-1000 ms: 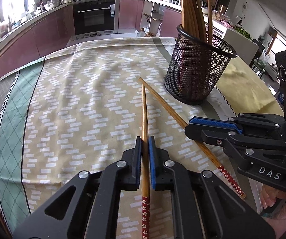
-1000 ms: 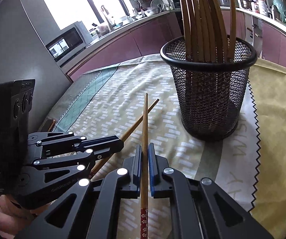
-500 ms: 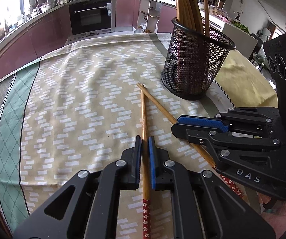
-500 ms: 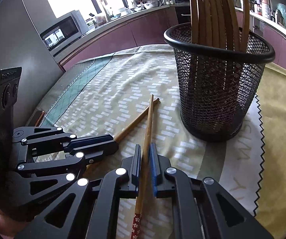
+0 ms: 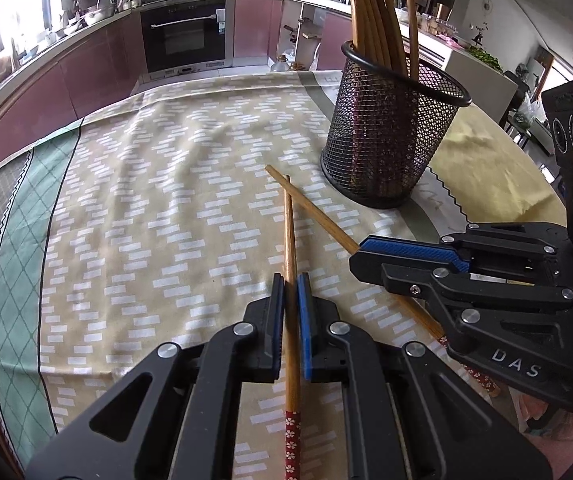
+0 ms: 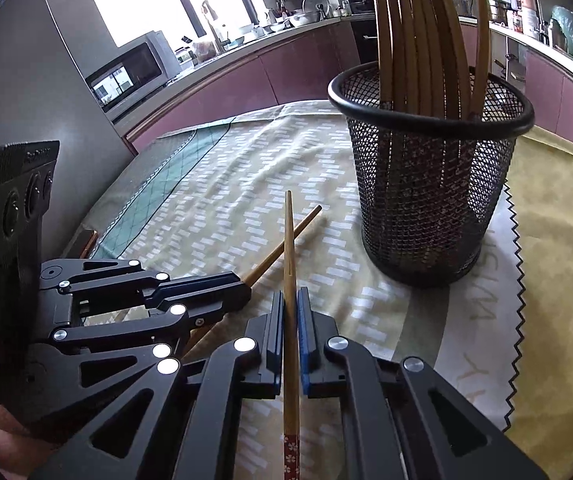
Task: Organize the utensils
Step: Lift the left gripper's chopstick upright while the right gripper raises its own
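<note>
My left gripper (image 5: 291, 312) clamps one chopstick (image 5: 290, 240); my right gripper (image 6: 291, 312) clamps the other chopstick (image 6: 289, 248). Their tips cross ahead of both jaws. Beyond, rightward, stands the mesh holder (image 6: 430, 184), chopsticks inside.

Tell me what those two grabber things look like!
Both are black and chunky, built from flat linked bars joined with shiny silver screws. The left gripper and the right gripper each have bright blue ridged pads on the inner faces of the fingers. The right one has white letters "DAS" on its side, and each carries a black box with round holes.
</note>
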A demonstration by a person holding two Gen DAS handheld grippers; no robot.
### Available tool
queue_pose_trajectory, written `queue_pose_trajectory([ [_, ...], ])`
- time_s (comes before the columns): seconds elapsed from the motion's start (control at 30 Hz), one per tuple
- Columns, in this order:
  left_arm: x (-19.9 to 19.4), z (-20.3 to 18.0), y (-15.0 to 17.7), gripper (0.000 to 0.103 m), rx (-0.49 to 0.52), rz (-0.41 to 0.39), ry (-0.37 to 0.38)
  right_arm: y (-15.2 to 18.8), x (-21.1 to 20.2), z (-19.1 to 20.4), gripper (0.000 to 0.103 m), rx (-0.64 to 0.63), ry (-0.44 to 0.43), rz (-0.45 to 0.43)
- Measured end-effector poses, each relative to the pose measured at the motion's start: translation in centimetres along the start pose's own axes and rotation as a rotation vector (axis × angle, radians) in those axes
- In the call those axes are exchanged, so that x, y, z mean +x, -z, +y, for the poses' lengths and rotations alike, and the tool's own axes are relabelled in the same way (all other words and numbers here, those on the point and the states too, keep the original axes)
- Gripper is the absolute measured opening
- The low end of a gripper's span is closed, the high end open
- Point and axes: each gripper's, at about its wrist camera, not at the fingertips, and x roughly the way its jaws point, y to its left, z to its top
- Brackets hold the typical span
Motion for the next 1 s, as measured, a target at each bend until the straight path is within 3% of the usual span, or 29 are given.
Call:
queue_pose_trajectory([
  [0.4,-2.4,-0.2,-0.3,0.008,-0.001,-0.051,0.028,0.1,-3.4,0.0,0.006,0.005,-0.081,-0.080],
  [1.0,-5.6,-0.9,-0.2,0.008,0.001,-0.108,0.059,0.2,-6.7,-0.6,0.006,0.014,-0.089,-0.157],
])
